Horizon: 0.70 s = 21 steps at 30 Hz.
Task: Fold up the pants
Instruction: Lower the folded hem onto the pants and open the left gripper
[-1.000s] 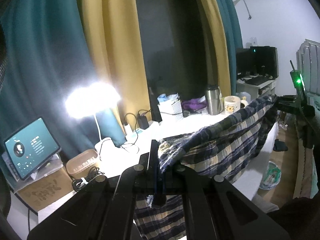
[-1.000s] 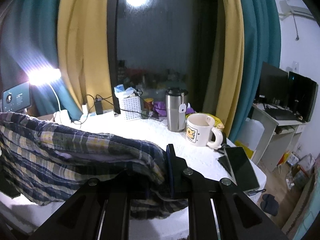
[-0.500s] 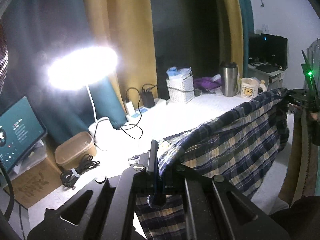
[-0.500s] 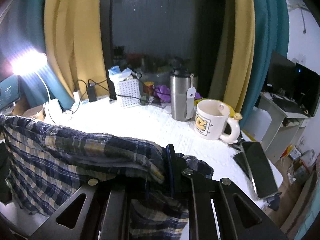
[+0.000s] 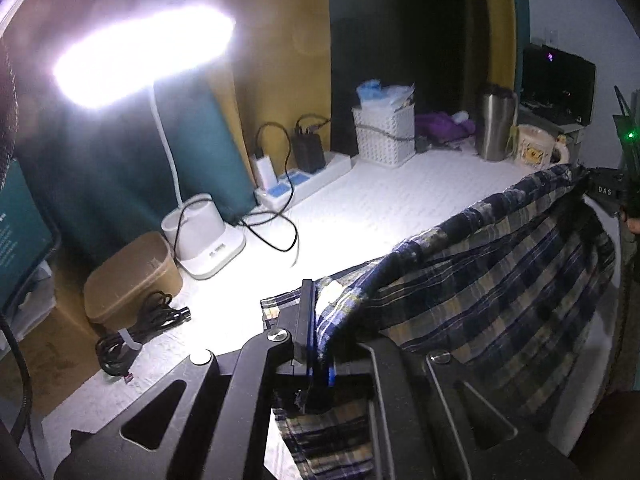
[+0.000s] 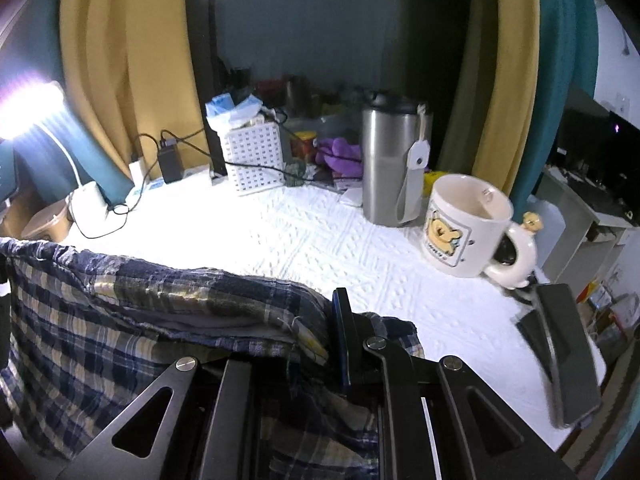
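The blue and yellow plaid pants (image 5: pixel 492 280) hang stretched between my two grippers above the white table (image 5: pixel 360 208). My left gripper (image 5: pixel 316 344) is shut on one end of the waistband. My right gripper (image 6: pixel 336 344) is shut on the other end, and it also shows at the far right of the left wrist view (image 5: pixel 604 192). The pants (image 6: pixel 120 320) sag below the held edge, and their lower part hangs in front of the table's near edge.
On the white table (image 6: pixel 320 240): a lit desk lamp (image 5: pixel 200 236), a brown box (image 5: pixel 128 276), coiled cable (image 5: pixel 136 328), a power strip (image 5: pixel 304 180), a white basket (image 6: pixel 252 160), a steel tumbler (image 6: pixel 392 168), a cartoon mug (image 6: pixel 464 228) and a phone (image 6: pixel 564 348) at the right edge.
Both grippers have moved forward and down toward the table with the pants held. The table objects look nearer and larger in both views.
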{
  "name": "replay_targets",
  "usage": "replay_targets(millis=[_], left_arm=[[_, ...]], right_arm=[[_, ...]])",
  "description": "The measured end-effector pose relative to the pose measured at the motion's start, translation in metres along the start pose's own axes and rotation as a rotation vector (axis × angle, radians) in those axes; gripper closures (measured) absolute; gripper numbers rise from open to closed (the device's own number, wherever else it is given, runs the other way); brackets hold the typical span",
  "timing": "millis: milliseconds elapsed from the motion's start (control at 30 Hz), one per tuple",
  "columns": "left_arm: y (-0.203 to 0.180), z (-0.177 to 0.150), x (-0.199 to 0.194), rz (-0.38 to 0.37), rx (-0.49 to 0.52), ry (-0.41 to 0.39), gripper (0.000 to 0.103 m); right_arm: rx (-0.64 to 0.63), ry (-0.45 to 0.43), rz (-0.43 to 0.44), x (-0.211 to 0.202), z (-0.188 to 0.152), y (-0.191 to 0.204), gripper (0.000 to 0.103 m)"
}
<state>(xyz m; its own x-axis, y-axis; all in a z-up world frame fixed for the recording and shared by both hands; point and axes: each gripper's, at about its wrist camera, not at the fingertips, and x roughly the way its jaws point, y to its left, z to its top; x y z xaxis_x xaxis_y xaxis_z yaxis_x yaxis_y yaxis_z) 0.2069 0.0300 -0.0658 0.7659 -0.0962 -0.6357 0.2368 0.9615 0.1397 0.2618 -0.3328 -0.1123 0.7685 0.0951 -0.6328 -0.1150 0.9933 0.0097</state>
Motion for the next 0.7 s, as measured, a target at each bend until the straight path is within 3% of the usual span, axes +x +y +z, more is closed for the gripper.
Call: replay_targets(millis=[533,700], left_arm=[[0.026,-0.011,0.091,-0.027,-0.048,0.155,0.094],[0.036,-0.020,0.111,0.025,-0.085,0.199,0.081]], right_arm=[[-0.005,0.123,-0.015,0.067,-0.002,0.007,0.089],[-0.005,0.145,-0.028,0.078,-0.001,0.009,0.089]])
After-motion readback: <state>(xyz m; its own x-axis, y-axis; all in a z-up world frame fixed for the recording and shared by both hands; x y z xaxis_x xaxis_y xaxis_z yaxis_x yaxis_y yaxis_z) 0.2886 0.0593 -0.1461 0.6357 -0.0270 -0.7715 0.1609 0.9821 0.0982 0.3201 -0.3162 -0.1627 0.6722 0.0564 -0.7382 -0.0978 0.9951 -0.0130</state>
